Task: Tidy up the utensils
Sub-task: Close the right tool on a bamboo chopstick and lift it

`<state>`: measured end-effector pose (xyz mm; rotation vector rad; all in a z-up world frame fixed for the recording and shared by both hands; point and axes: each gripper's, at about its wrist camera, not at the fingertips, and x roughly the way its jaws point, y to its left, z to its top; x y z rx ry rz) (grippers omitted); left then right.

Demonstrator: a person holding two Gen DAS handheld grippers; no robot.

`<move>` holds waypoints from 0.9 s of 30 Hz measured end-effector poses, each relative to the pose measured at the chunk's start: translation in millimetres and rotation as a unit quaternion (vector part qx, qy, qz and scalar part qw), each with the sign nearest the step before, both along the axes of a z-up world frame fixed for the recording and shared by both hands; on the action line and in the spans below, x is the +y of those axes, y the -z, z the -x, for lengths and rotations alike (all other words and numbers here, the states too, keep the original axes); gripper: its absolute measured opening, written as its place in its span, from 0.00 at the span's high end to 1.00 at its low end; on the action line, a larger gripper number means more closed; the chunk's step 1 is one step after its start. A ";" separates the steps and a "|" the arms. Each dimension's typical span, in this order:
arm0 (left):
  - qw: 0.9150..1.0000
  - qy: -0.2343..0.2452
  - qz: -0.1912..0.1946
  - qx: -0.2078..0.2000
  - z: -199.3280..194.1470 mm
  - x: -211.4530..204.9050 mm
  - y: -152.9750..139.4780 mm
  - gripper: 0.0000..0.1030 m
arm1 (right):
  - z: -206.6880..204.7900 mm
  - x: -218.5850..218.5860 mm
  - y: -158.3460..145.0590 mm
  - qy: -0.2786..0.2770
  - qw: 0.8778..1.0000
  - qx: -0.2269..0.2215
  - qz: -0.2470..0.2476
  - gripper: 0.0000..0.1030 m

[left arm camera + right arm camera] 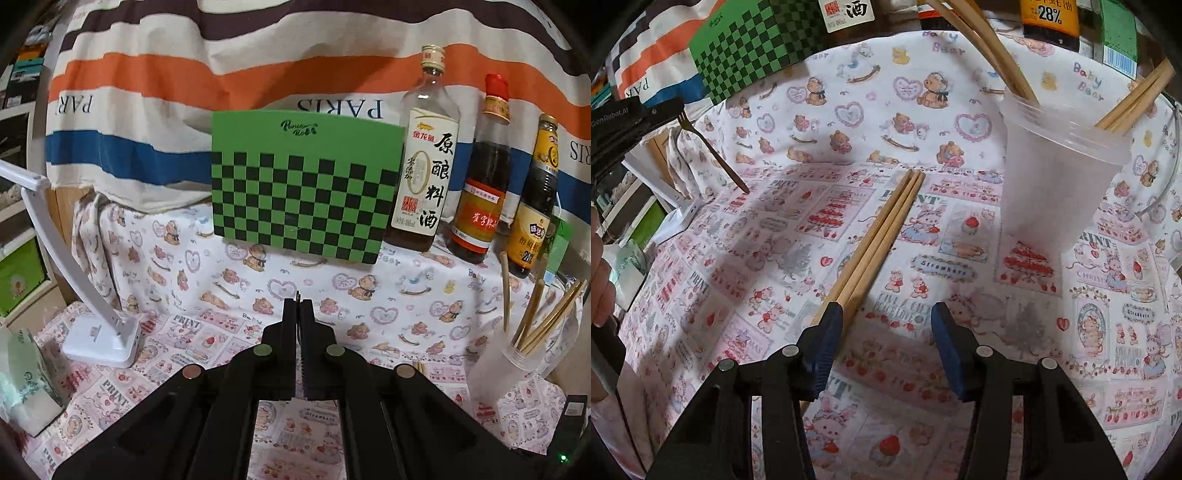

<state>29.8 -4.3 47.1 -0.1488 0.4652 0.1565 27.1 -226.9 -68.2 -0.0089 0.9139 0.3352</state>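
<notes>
Three wooden chopsticks (875, 236) lie bundled diagonally on the cloth. A frosted plastic cup (1060, 177) stands upright nearby, holding more chopsticks (1132, 101).

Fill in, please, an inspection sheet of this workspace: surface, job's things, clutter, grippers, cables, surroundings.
Surface: printed tablecloth with bears and strawberries.
Job's things: loose chopsticks lie on the cloth; plastic cup stands upright and holds standing chopsticks; fork is held off the cloth.
Clutter: three bottles, green checkered board, white lamp, tissue pack.
Grippers: left gripper shut on the fork; right gripper open, one finger beside the loose chopsticks.
Cables: nothing seen.
Surroundings: striped cloth behind; shelves at the left.
</notes>
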 end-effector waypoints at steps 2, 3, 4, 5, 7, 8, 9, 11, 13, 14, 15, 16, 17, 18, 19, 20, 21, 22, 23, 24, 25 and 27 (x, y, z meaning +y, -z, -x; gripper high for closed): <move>1.000 -0.001 0.009 0.005 -1.9 4.1 1.1 0.99 | -1.4 -0.7 -0.3 -0.002 1.000 0.006 -0.009 0.48; 1.000 -0.003 0.011 0.006 -2.3 5.8 1.1 0.99 | -1.3 0.2 -0.4 -0.003 1.000 0.006 -0.007 0.48; 1.000 -0.005 0.012 0.005 -2.3 6.8 0.9 0.99 | -0.4 2.0 -0.3 -0.005 1.000 0.006 -0.003 0.48; 1.000 -0.008 0.013 0.004 -2.0 8.1 0.5 0.99 | 0.3 3.4 -0.3 -0.007 1.000 0.004 0.003 0.48; 1.000 -0.011 0.014 0.003 -1.5 10.2 -0.2 0.99 | 2.5 8.2 0.6 -0.012 1.000 -0.003 0.016 0.48; 1.000 -0.012 0.015 0.003 -1.5 11.1 -0.5 0.99 | 3.5 10.6 0.9 -0.015 1.000 -0.006 0.021 0.48; 1.000 -0.012 0.017 0.002 -1.5 12.0 -0.9 0.99 | 4.9 12.7 1.2 -0.019 0.999 -0.007 0.025 0.48; 1.000 -0.014 0.020 0.002 -1.3 13.6 -1.5 0.99 | 7.8 16.6 0.3 -0.020 0.999 -0.013 0.038 0.48; 1.000 -0.012 0.022 0.003 -1.3 14.6 -2.1 0.99 | 9.6 17.3 -0.9 -0.014 0.998 -0.013 0.051 0.48; 1.000 -0.013 0.021 0.002 -1.0 14.3 -2.0 0.99 | 9.3 16.2 -0.7 -0.004 0.998 -0.008 0.061 0.48; 1.000 -0.015 0.021 0.002 -0.7 14.3 -2.0 0.99 | 8.3 14.7 0.4 0.002 0.998 -0.003 0.066 0.49; 1.000 -0.014 0.019 0.002 -1.3 13.9 -1.9 0.99 | 7.9 12.0 0.9 0.006 0.998 0.001 0.061 0.49; 1.000 -0.013 0.018 0.002 -1.4 14.1 -1.8 0.99 | 7.9 11.5 1.2 0.005 0.998 -0.001 0.061 0.48; 1.000 -0.012 0.016 0.002 -1.3 13.9 -2.1 0.99 | 8.4 12.6 1.9 0.002 0.998 -0.005 0.067 0.49; 1.000 -0.012 0.013 0.001 -1.0 14.1 -2.2 0.99 | 9.4 15.5 3.2 -0.003 0.997 -0.012 0.078 0.49; 1.000 -0.012 0.012 -0.001 -0.4 13.7 -2.6 0.99 | 10.5 17.9 4.2 -0.006 0.996 -0.016 0.088 0.53; 1.000 -0.010 0.012 -0.003 0.2 12.1 -3.2 0.99 | 12.2 19.6 4.1 -0.008 0.996 -0.020 0.090 0.64; 1.000 -0.005 0.014 -0.006 1.0 12.2 -3.9 0.99 | 13.7 20.8 3.3 -0.011 0.996 -0.020 0.087 0.71; 1.000 -0.003 0.015 -0.009 2.0 10.7 -4.4 0.99 | 14.4 21.8 3.1 -0.010 0.996 -0.020 0.089 0.85; 1.000 -0.001 0.015 -0.011 2.8 9.8 -5.1 0.99 | 15.2 21.9 2.7 -0.007 0.996 -0.021 0.092 0.91; 1.000 0.000 0.014 -0.012 3.5 8.2 -5.7 0.99 | 15.9 18.6 0.7 0.005 0.996 -0.027 0.084 0.91; 1.000 0.003 0.014 -0.015 4.9 5.6 -6.4 0.99 | 15.8 11.8 -4.0 0.014 0.997 -0.036 0.060 0.92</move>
